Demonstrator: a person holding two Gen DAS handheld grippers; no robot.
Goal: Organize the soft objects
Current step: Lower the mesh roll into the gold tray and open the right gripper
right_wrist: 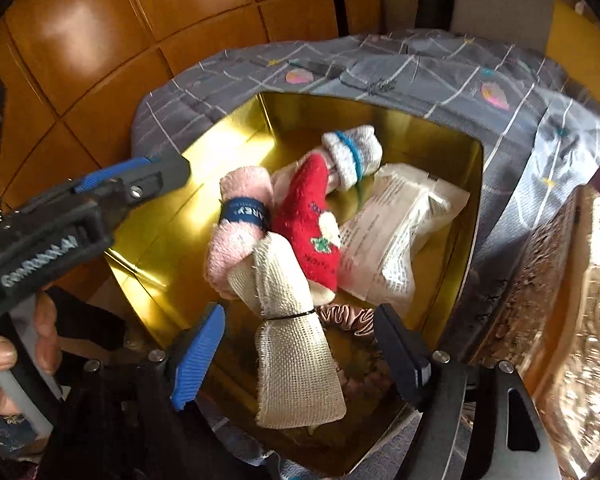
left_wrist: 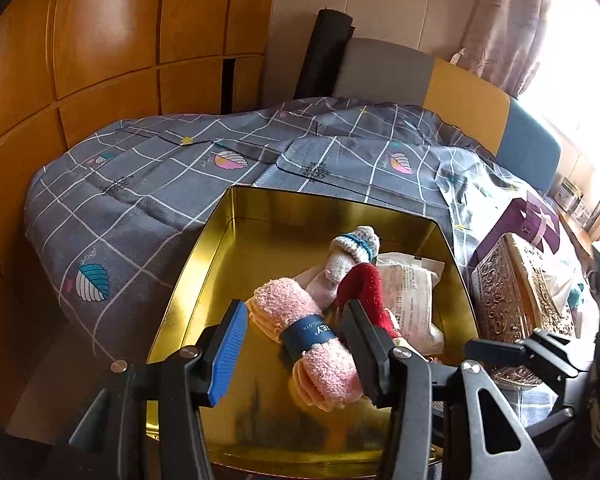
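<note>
A gold metal tin [left_wrist: 204, 248] [right_wrist: 236, 128] sits on a grey patterned bedspread. In it lie a pink rolled towel with a navy band [left_wrist: 300, 320] [right_wrist: 236, 232], a red sock [left_wrist: 364, 284] [right_wrist: 312, 216], a grey-white sock with blue stripes [left_wrist: 352, 250] [right_wrist: 352, 152], a white packet [left_wrist: 412, 292] [right_wrist: 396, 232], a cream mesh cloth tied with a black band [right_wrist: 292, 320] and a pink scrunchie [right_wrist: 348, 316]. My left gripper [left_wrist: 296, 344] is open, its jaws either side of the pink towel. My right gripper [right_wrist: 300, 352] is open above the mesh cloth.
The grey checked bedspread [left_wrist: 160, 184] [right_wrist: 440, 68] surrounds the tin. An ornate gold box [left_wrist: 512, 288] and a purple box [left_wrist: 528, 220] stand to the right. Orange wooden wardrobe panels [left_wrist: 100, 40] are on the left. The left gripper's body [right_wrist: 80, 208] shows in the right wrist view.
</note>
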